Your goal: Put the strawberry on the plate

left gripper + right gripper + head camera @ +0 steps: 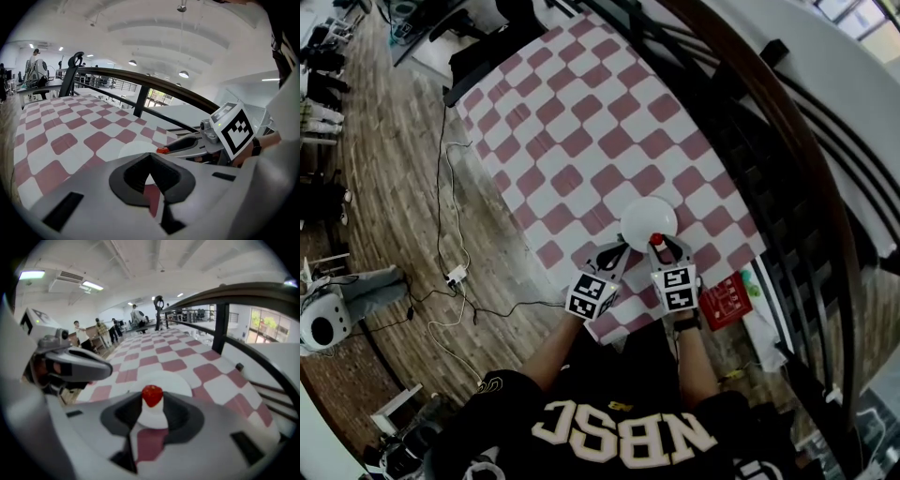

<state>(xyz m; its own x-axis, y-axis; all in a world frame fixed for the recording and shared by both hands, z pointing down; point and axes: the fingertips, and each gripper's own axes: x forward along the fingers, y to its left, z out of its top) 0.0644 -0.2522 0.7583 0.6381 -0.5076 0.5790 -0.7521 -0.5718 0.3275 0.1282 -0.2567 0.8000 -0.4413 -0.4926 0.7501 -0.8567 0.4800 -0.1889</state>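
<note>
The strawberry (152,395) is gripped at the very tips of the right claw (657,246), which is closed on it from both sides. It is held at the near rim of the white plate (642,217), which lies on the checked bench (581,112). Whether the fruit hangs above the rim or touches it cannot be told. The left claw (150,157) is seen just beside the plate's near edge, its jaws drawn together with nothing between them, so no part in the placing is judged to be taken by it. The main risk is judged to lie in the release point. If the fruit is let go this close to the rim, it may be tipped off onto the cloth, and a round berry is easily set rolling. A drop from any height would make this worse. A hard squeeze at the tips may also bruise the soft flesh or make it stick to one jaw on opening.
</note>
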